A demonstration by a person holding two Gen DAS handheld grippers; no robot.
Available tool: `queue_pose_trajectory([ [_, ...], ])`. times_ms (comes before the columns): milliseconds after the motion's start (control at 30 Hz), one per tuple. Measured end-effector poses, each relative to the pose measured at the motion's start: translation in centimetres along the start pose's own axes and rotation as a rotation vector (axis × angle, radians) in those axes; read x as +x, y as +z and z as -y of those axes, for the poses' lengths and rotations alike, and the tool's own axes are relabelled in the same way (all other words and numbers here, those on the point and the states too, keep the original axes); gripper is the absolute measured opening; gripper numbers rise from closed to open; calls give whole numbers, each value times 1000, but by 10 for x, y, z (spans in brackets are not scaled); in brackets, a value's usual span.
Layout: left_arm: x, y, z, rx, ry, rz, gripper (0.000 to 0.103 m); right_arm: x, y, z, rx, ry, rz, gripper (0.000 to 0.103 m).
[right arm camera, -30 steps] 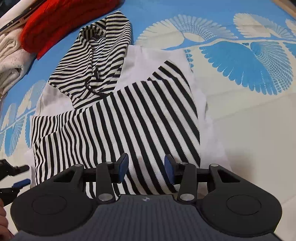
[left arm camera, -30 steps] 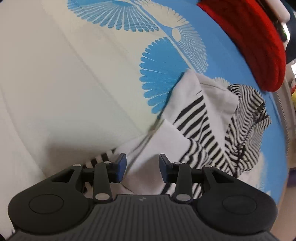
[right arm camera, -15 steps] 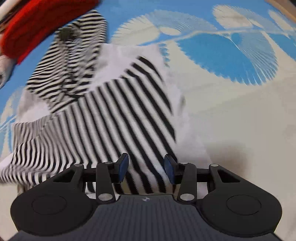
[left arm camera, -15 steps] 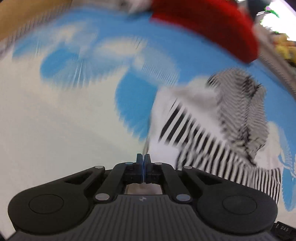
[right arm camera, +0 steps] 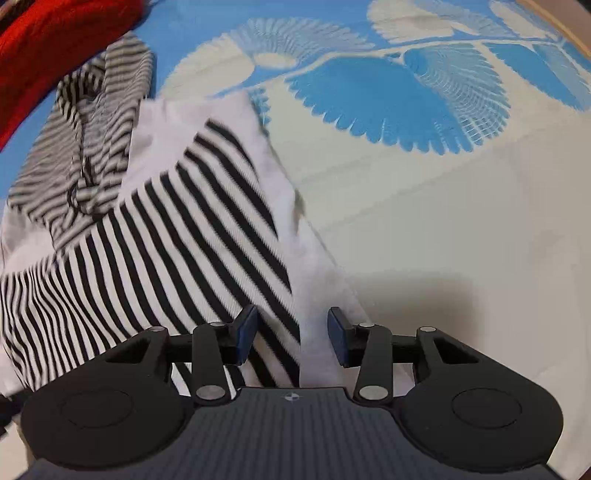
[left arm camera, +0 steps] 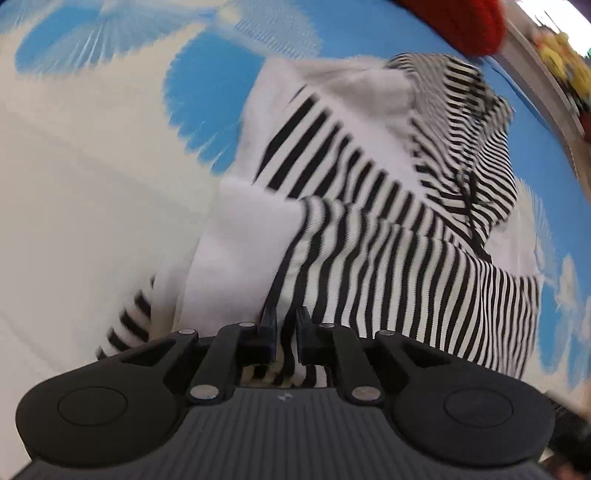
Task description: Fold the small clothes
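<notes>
A small black-and-white striped hooded garment (left arm camera: 369,221) lies crumpled on the bed, its finely striped hood (left arm camera: 472,147) at the far end. My left gripper (left arm camera: 286,325) has a raised fold of the striped cloth between its pads; its jaws are opening by a narrow gap. In the right wrist view the same garment (right arm camera: 184,240) fills the left half. My right gripper (right arm camera: 291,332) stands open just over the garment's right white edge, with cloth below the gap and neither pad pressing it.
A bedsheet (right arm camera: 443,221) in cream and blue with fan prints lies under everything, also the bedsheet (left arm camera: 92,184) on the left. A red knitted item (right arm camera: 44,44) sits at the far end past the hood, red knit (left arm camera: 461,22) at the top right.
My left gripper went from open to shut, rolled and slid across, and now has a narrow gap with striped cloth drawn up in it. The right gripper shifted toward the garment's right edge.
</notes>
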State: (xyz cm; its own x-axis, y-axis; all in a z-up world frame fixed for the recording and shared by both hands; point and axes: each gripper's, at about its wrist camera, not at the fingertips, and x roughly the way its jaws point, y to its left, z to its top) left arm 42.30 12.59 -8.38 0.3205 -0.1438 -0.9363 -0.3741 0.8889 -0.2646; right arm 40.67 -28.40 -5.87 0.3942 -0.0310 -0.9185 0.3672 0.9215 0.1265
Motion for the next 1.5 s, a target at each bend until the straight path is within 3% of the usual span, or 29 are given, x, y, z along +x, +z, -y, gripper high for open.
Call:
queue_pose_trajectory([
  [100,-24,2,20,93,-7,141,21,-18,4,-8,-56,28,85,45],
  [200,-35,3,36,141,-11,243,21,-31,7,-18,-134,25,142,46],
  [467,-57,9,62,225,-60,360,30,-49,23,-20,-236,-9,232,48],
  [600,-61,21,77,329,-12,427,30,-53,27,-17,-284,-56,254,48],
  [733,-47,66,99,371,-7,449,29,-54,31,-6,-297,-103,262,48],
  [800,-34,95,118,409,4,473,17,-54,32,-1,-295,-105,261,48],
  [900,1,145,144,436,-24,432,3,-52,32,8,-293,-110,251,48],
  [1067,51,226,186,419,-36,435,3,-46,28,15,-291,-112,234,48],
  [1233,93,282,221,405,-10,452,6,-39,28,19,-293,-126,219,48],
  [1267,101,289,227,399,-18,445,12,-38,29,21,-291,-127,219,48],
  [1300,108,296,233,394,-27,431,31,-38,30,22,-287,-129,219,48],
  [1367,123,307,246,398,-24,389,59,-37,31,23,-278,-130,218,48],
  [1500,144,315,266,441,-21,382,59,-36,29,18,-291,-117,214,48],
])
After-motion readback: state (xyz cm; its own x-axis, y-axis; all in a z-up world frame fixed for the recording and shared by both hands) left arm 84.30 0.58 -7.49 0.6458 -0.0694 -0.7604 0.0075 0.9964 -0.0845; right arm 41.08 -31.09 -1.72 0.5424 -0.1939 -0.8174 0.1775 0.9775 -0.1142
